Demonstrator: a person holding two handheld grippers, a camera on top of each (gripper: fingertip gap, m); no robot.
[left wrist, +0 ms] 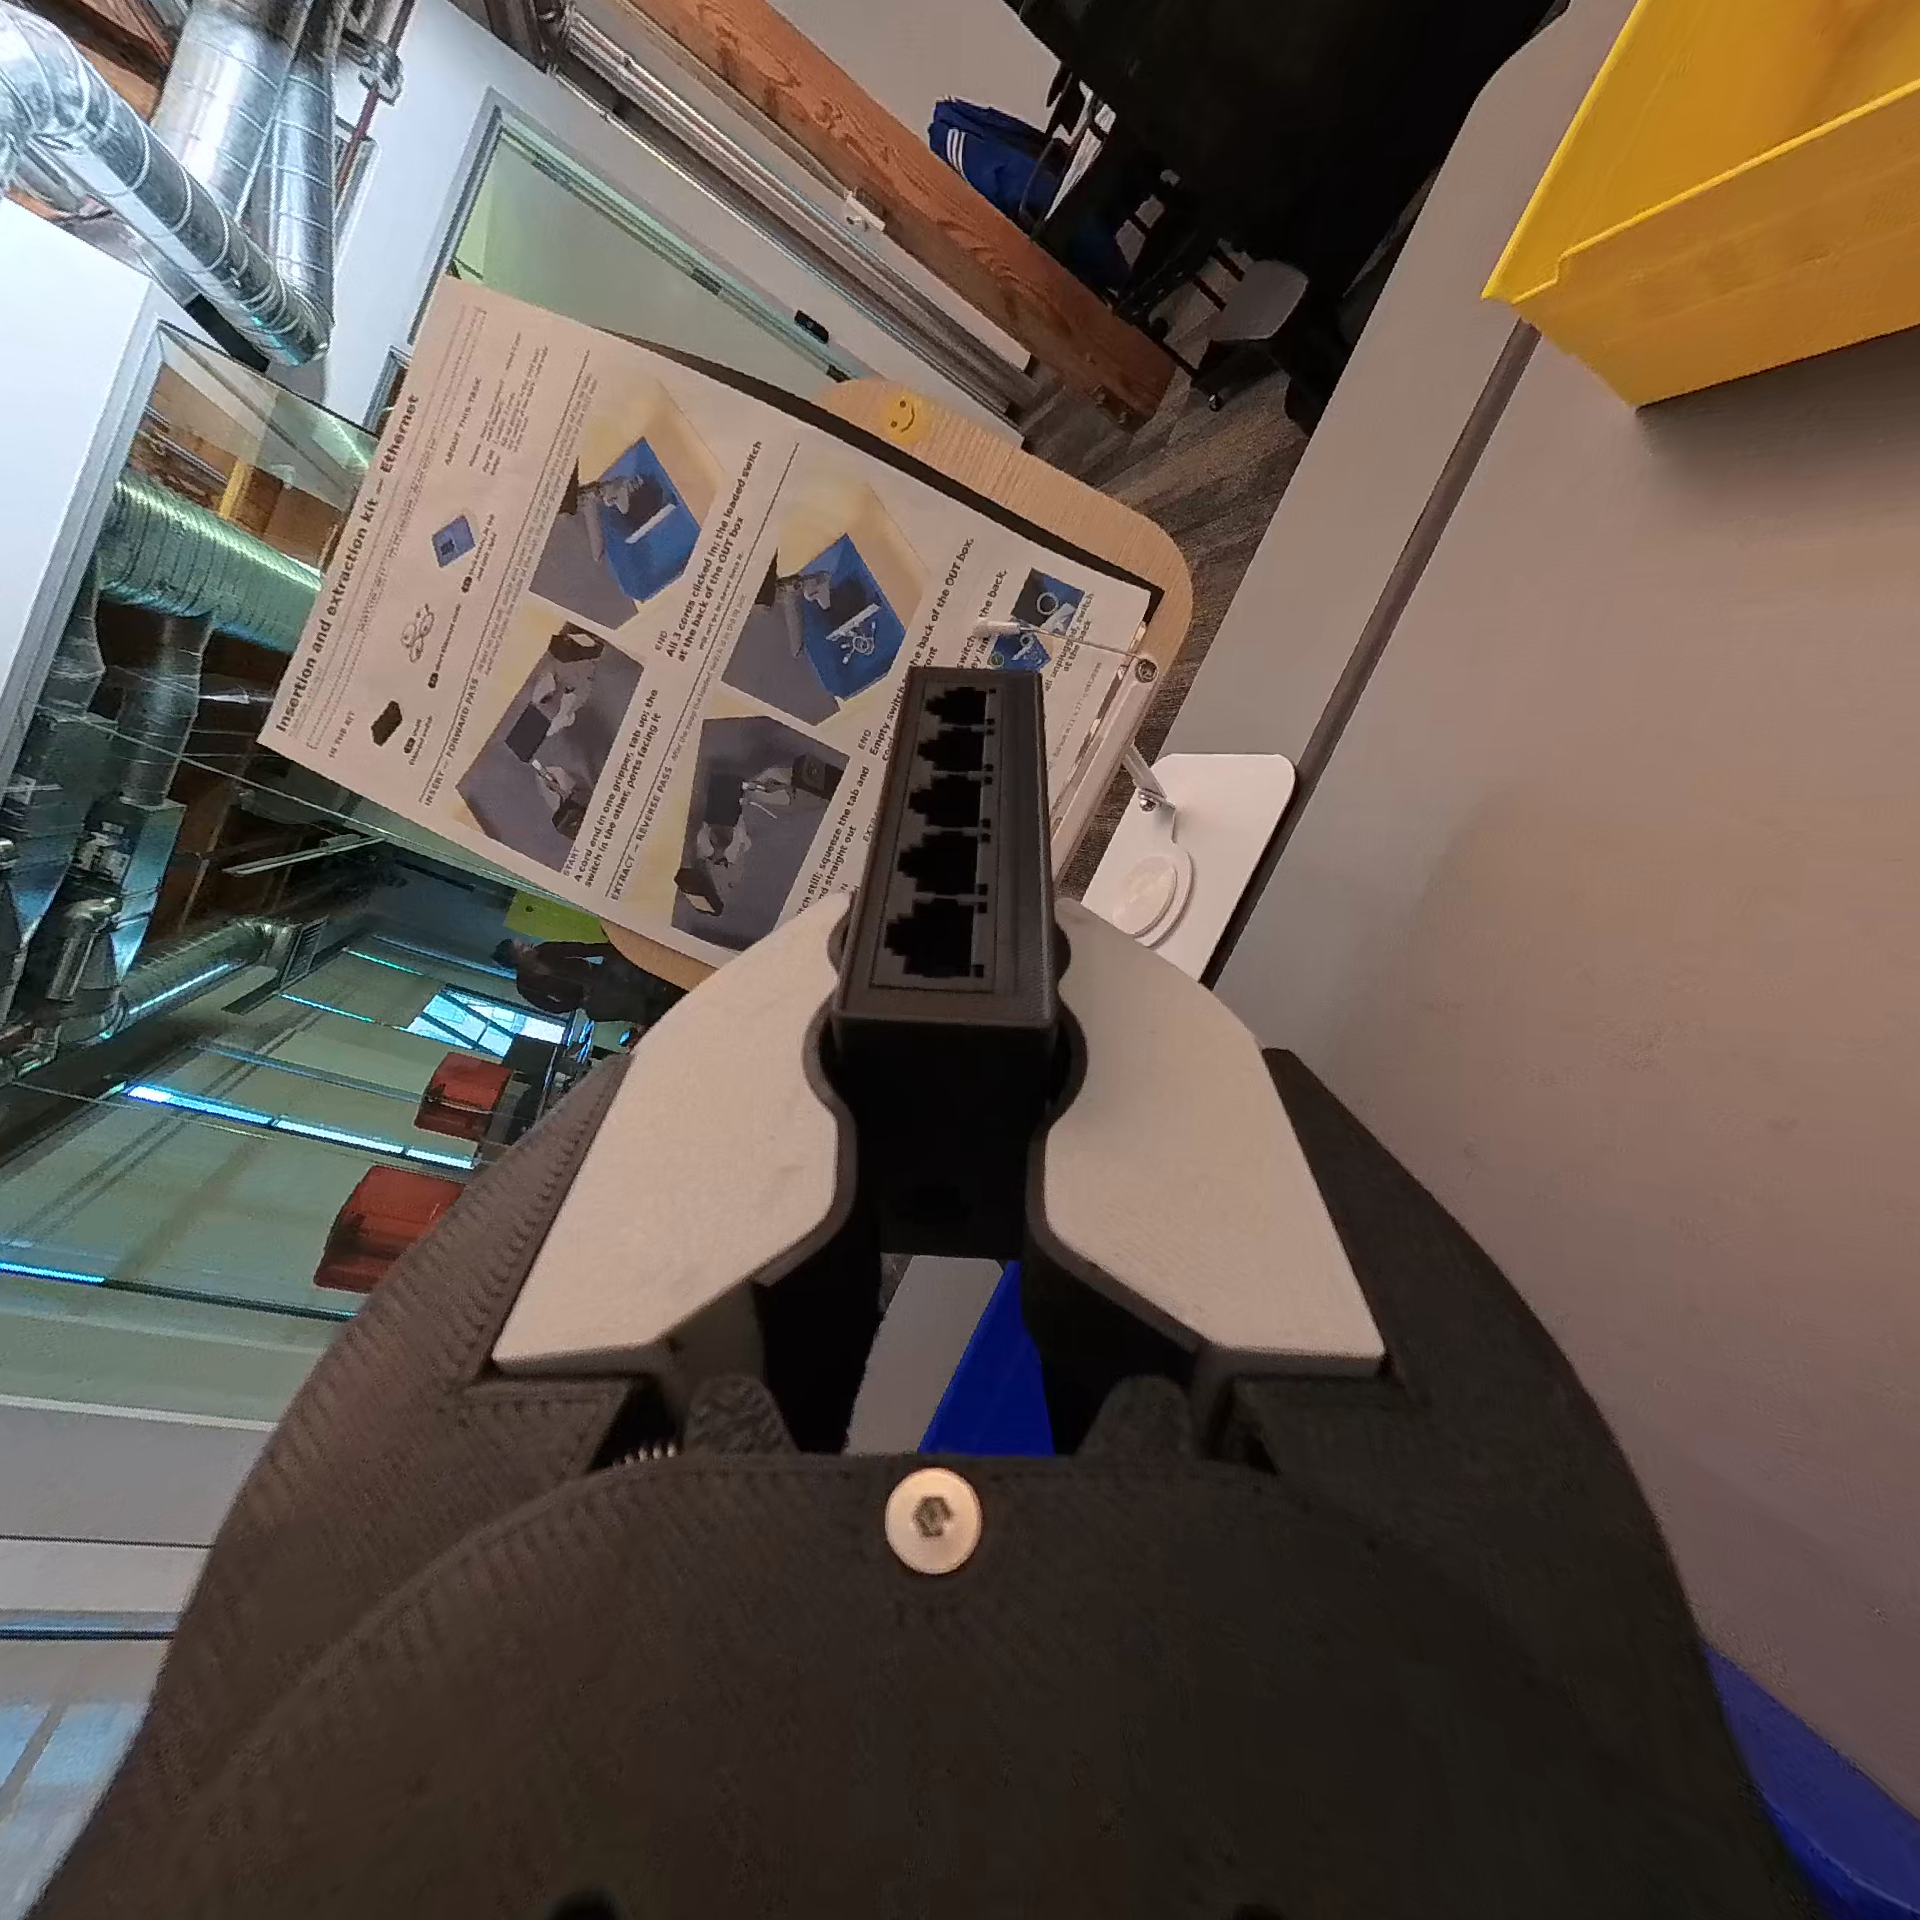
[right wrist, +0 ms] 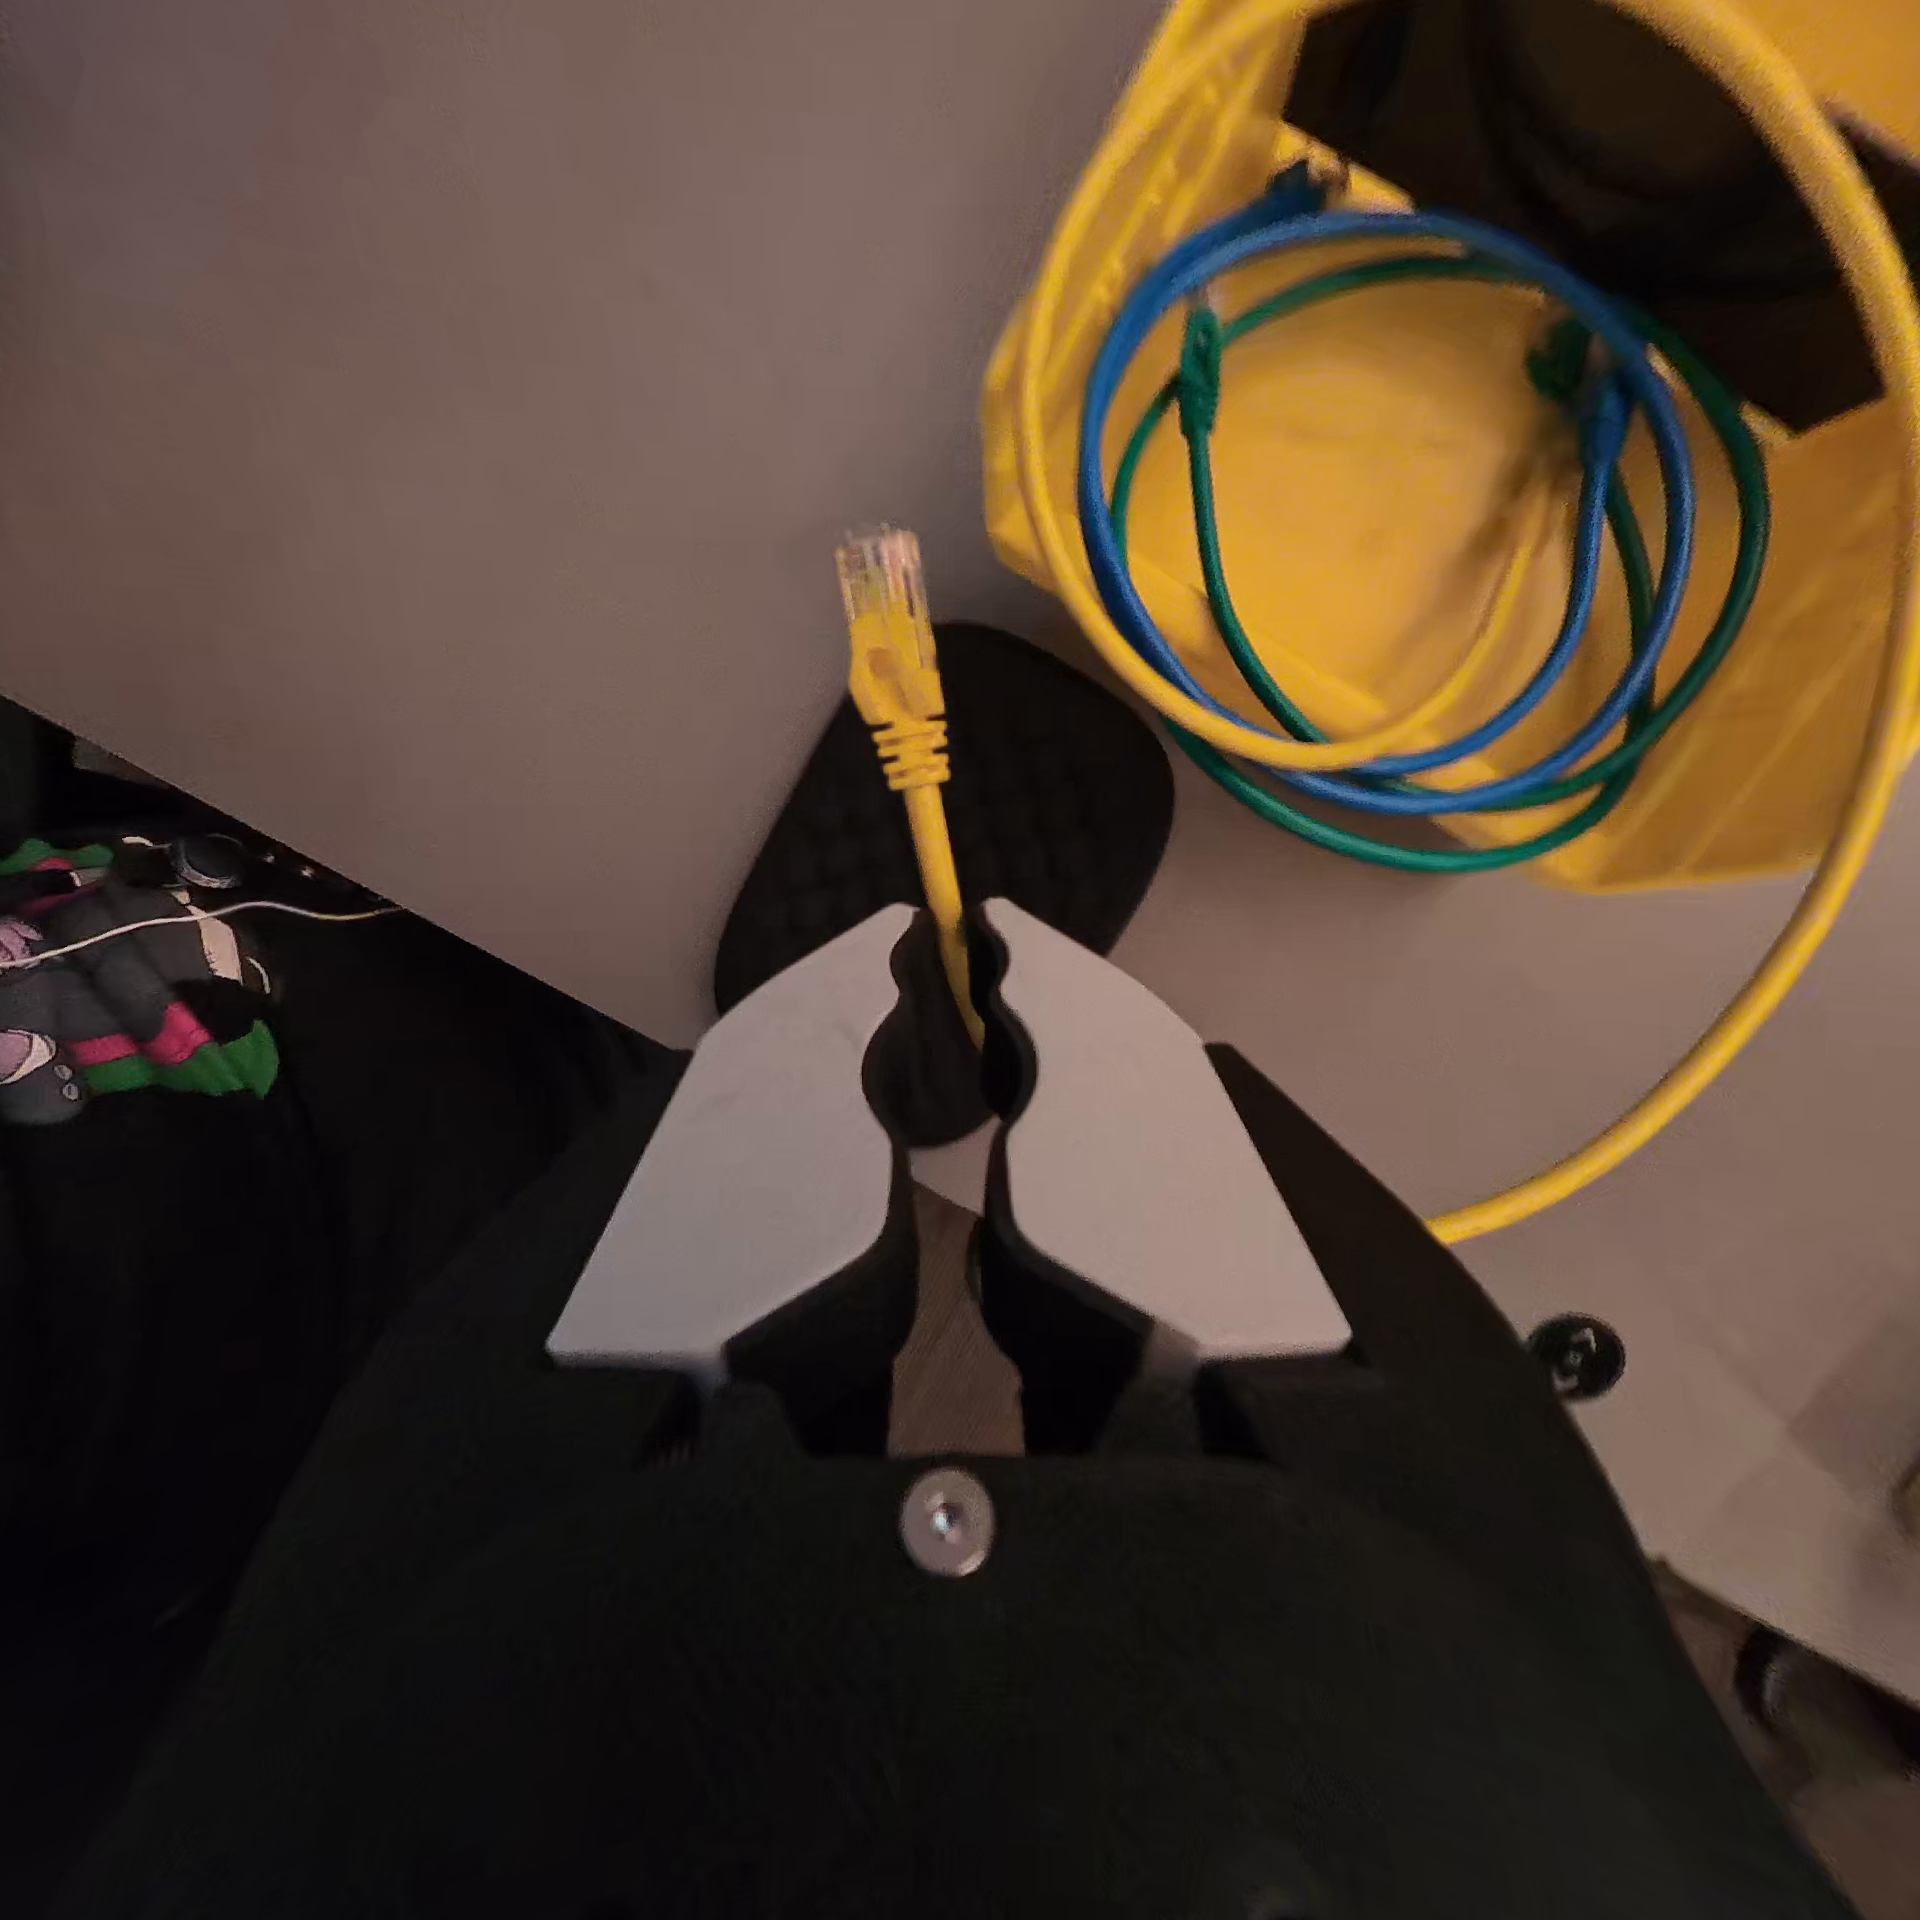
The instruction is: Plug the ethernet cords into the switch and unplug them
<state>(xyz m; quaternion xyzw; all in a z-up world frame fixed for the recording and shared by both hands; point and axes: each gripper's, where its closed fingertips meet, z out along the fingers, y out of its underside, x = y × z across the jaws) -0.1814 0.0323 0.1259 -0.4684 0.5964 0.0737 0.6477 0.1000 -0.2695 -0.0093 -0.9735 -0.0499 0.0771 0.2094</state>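
My left gripper (left wrist: 951, 935) is shut on a black ethernet switch (left wrist: 951, 842) and holds it in the air. The switch's row of several ports faces up and all ports are empty. My right gripper (right wrist: 951, 920) is shut on a yellow ethernet cord (right wrist: 940, 831) just behind its plug. The clear plug (right wrist: 883, 571) sticks out past the fingertips. The cord's length loops back to the right and over the yellow bin (right wrist: 1403, 468). A blue cord (right wrist: 1101, 520) and a green cord (right wrist: 1226, 623) lie coiled in that bin.
A yellow bin (left wrist: 1714, 208) sits on the grey table (left wrist: 1610, 831) at the upper right of the left wrist view. A printed instruction sheet (left wrist: 644, 623) stands on a holder past the switch. A black oval pad (right wrist: 1039, 779) lies on the table under the plug. A blue bin (left wrist: 1818, 1787) edge shows low right. The grippers' ends are close to 45 cm from one another.
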